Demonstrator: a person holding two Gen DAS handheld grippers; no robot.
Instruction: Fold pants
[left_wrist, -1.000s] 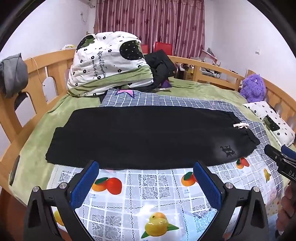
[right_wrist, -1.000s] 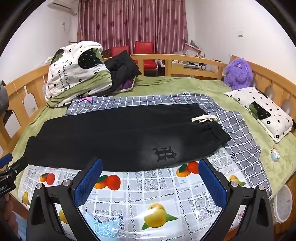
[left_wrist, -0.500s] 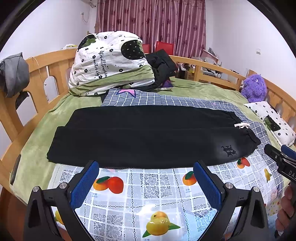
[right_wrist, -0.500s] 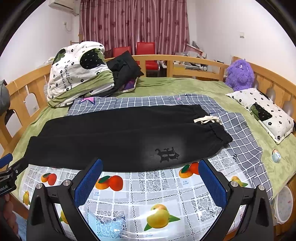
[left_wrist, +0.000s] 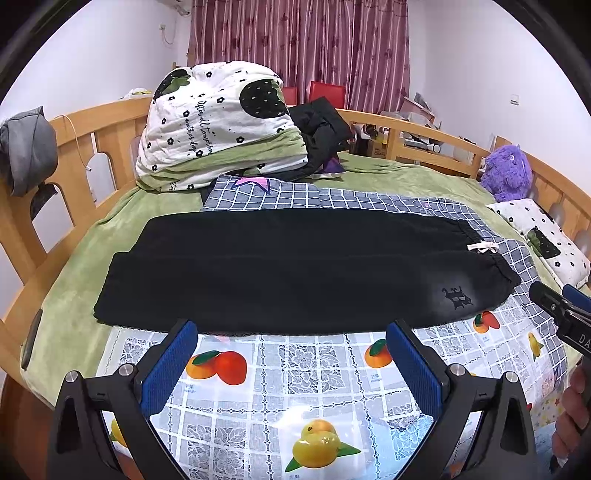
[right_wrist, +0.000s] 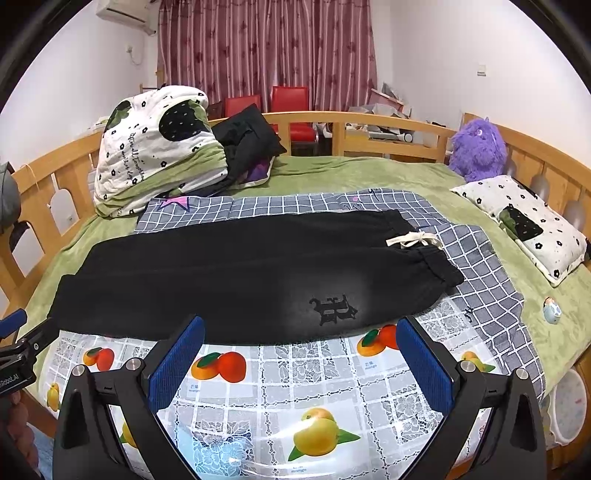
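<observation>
Left wrist view: pants (left_wrist: 295, 269) lie flat across the bed (left_wrist: 74, 258), near hem just beyond released left tongs (left_wrist: 291, 365); right tongs (right_wrist: 299, 360) likewise released.

Wooden bed frame (right_wrist: 388, 127) around green blanket (right_wrist: 351, 173). Grey checked sheet (right_wrist: 258, 203) atop it; glossy fruit-print cloth (right_wrist: 280, 387) at near edge. Folded white floral quilt (right_wrist: 155, 147) at back left, dark clothes (right_wrist: 247, 140) beside it. Purple plush toy (right_wrist: 478, 149) near floral pillow (right_wrist: 524, 221). Red chairs (right_wrist: 288, 99), maroon curtain (right_wrist: 266, 51) behind.
</observation>
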